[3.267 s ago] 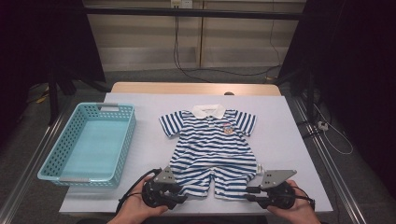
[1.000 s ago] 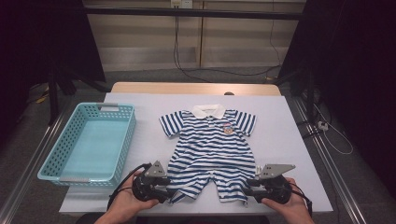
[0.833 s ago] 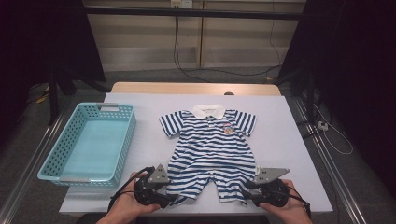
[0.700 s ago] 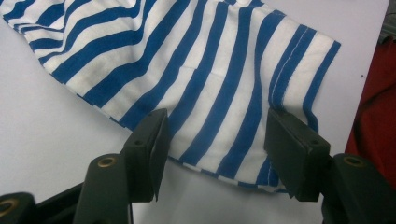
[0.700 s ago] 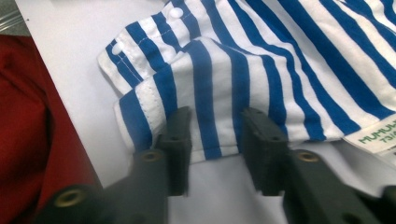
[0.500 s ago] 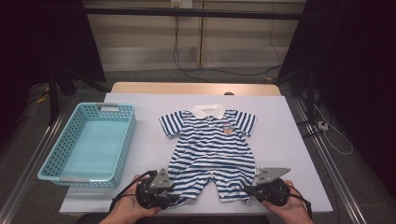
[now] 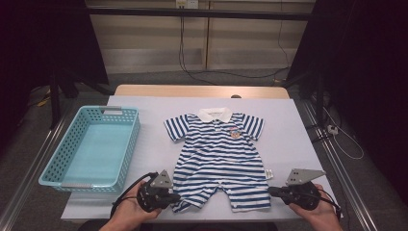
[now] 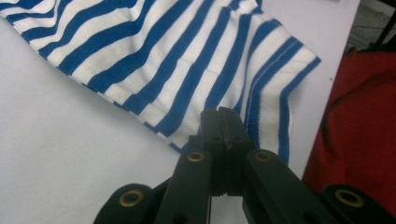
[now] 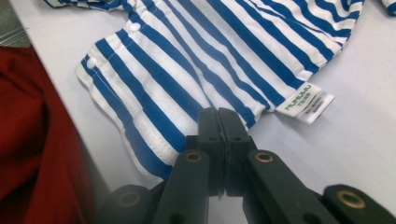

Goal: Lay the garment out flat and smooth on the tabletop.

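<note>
A blue-and-white striped baby romper (image 7: 217,156) lies flat on the white table (image 7: 288,130), its white collar at the far end and its legs toward me. My left gripper (image 7: 176,197) is at the romper's left leg hem; in the left gripper view the striped cloth (image 8: 187,60) runs in under that gripper's (image 8: 219,114) tips, and its jaws are pressed together on the hem. My right gripper (image 7: 271,191) is at the outer edge of the right leg. It (image 9: 218,113) is shut on the cloth (image 9: 187,70) just below the white label (image 9: 309,103).
An empty turquoise basket (image 7: 129,144) stands at the table's left. The near table edge runs right behind both hands, with red clothing (image 8: 359,121) below it. Dark poles and cables stand beyond the table's far end.
Since a second ago both grippers have slid a little inward onto the romper's leg hems. The romper itself lies as before.
</note>
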A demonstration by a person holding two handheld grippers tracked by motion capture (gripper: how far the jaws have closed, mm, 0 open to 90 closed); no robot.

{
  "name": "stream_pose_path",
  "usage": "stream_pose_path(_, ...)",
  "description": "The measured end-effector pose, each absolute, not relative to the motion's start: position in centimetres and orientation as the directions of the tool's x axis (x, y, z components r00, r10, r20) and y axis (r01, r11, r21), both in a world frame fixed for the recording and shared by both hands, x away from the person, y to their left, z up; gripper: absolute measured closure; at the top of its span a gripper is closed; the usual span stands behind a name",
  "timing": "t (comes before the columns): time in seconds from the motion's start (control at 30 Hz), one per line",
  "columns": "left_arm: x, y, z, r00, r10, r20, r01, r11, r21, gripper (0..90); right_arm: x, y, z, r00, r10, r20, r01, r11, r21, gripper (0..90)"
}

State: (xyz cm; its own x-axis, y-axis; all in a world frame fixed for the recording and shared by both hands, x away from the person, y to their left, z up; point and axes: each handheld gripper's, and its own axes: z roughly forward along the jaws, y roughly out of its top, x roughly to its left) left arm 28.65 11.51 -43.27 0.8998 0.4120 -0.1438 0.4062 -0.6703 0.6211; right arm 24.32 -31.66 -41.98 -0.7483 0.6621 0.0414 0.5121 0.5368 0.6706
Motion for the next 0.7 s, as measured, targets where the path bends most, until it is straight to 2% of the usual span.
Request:
stream_pose_path(0.3, 27.8, 12.4, -42.8, 0.897, 0.402, -0.186, 0.419, -0.637, 0.647, 90.0, 23.1, -31.9, -41.7, -0.764, 0.645, 0.020, 0.500, 0.572, 0.650, 89.4)
stream_pose_path(0.37, 27.9, 12.3, -42.8, 0.898, 0.416, -0.142, 0.404, -0.653, 0.641, 89.6, 23.0, -31.9, -41.6, -0.760, 0.650, 0.019, 0.502, 0.568, 0.652, 88.5)
stream_pose_path(0.47, 28.2, 12.3, -42.9, 0.891, 0.413, -0.188, 0.425, -0.616, 0.664, 80.7, 23.0, -31.7, -41.6, -0.754, 0.657, 0.017, 0.496, 0.551, 0.671, 84.8)
stream_pose_path(0.5, 28.1, 12.1, -42.7, 0.884, 0.436, -0.168, 0.428, -0.615, 0.662, 77.9, 23.1, -31.6, -41.5, -0.752, 0.659, 0.023, 0.494, 0.541, 0.680, 81.6)
stream_pose_path(0.6, 28.0, 11.5, -42.1, 0.895, 0.415, -0.164, 0.404, -0.599, 0.692, 72.6, 23.1, -31.3, -41.4, -0.761, 0.648, 0.032, 0.474, 0.522, 0.708, 75.8)
stream_pose_path(0.7, 27.8, 9.9, -41.8, 0.914, 0.377, -0.150, 0.364, -0.598, 0.714, 68.7, 23.2, -30.5, -41.3, -0.776, 0.629, 0.051, 0.466, 0.518, 0.717, 73.9)
